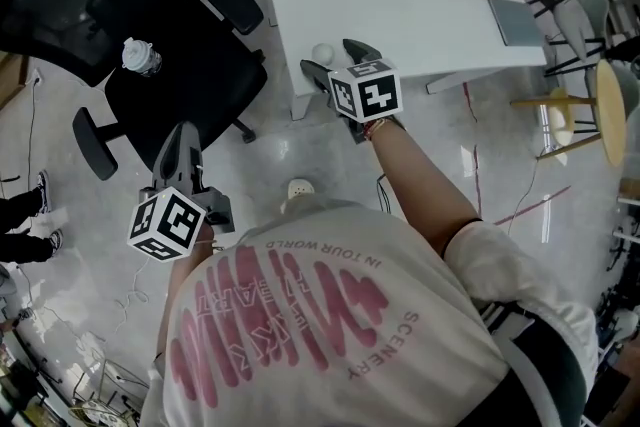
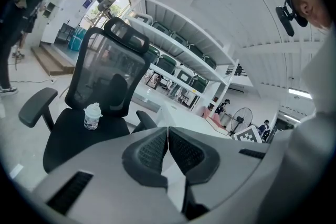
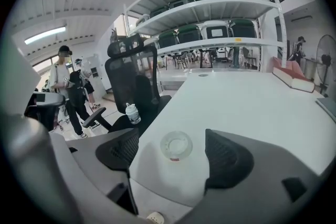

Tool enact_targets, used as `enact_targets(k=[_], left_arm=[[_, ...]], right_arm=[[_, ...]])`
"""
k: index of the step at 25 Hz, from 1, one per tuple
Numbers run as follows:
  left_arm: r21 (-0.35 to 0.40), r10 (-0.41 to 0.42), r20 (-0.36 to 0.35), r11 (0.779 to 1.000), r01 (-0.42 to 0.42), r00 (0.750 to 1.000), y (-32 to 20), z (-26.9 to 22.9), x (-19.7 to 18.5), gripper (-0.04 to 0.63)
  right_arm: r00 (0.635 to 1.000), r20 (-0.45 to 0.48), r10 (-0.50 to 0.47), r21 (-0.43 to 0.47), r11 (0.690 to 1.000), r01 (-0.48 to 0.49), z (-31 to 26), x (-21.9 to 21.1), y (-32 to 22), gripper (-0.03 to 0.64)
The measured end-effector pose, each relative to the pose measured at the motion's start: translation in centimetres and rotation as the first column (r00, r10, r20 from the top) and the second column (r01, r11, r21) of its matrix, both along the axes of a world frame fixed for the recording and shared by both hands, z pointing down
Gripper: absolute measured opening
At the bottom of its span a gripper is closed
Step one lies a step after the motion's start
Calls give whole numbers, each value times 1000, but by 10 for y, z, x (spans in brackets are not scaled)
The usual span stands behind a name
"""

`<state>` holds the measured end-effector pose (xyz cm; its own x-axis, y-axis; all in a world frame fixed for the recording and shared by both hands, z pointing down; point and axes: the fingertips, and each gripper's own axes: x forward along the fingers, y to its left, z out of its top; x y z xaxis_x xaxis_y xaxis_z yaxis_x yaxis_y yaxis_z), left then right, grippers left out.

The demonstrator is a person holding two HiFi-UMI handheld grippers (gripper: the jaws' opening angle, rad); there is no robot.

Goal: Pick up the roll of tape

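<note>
Right gripper [image 3: 170,134]: jaws held wide, roll of tape [image 3: 176,145] framed between them on tabletop [image 3: 252,107].
Left gripper [image 2: 168,136]: jaws clenched, empty.

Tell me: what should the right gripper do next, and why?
Probably ease the right gripper forward and down: its jaws stand open, and the translucent white roll of tape lies flat near the white table's edge, framed between them, untouched.
</note>
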<state>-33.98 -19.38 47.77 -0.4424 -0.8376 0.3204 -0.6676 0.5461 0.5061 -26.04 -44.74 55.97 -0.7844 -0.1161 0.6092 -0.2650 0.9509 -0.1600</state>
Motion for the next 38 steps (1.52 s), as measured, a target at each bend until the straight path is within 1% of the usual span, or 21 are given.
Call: enact_targets(k=[3,8,12,14,17,21,26,31,38], left_arm=[[-7,-12,-1,1000,12,1000,4,1,0,25],[-18,-35,-8,999,35,999,20,3,0,25],[-21,-52,-12,998,52,999,33,2,-5,25],[-16,-58,-17,998,58,998,34,4,-6,25],[-10,-53,-19,999,52,998,32,6,-5,25],[-11,-47,-20,999,47,999,30,7,-3,25],[-12,-56,-19,998,56,998,32,7,-5,25],[-9,-68,-19,998,68,997,35,9,-6,25],[-5,-83,-24,997,83,996,39,13,-7,25]], right_arm=[[1000,-20,-17,14,1000,17,5,-4,-1,399],[997,-61,-51,69,996,55,9,-8,9,399],[993,-103,-59,110,991,70,10,-13,14,397],[990,-127,-67,123,989,83,14,-13,15,385],[987,-144,-77,118,988,95,18,-14,16,374],[983,-162,-84,91,991,99,21,-13,14,355],[985,-158,-73,43,996,81,25,-15,11,305],[982,-189,-33,64,997,46,24,-9,3,287],[984,-179,-20,65,997,32,29,-9,0,281]])
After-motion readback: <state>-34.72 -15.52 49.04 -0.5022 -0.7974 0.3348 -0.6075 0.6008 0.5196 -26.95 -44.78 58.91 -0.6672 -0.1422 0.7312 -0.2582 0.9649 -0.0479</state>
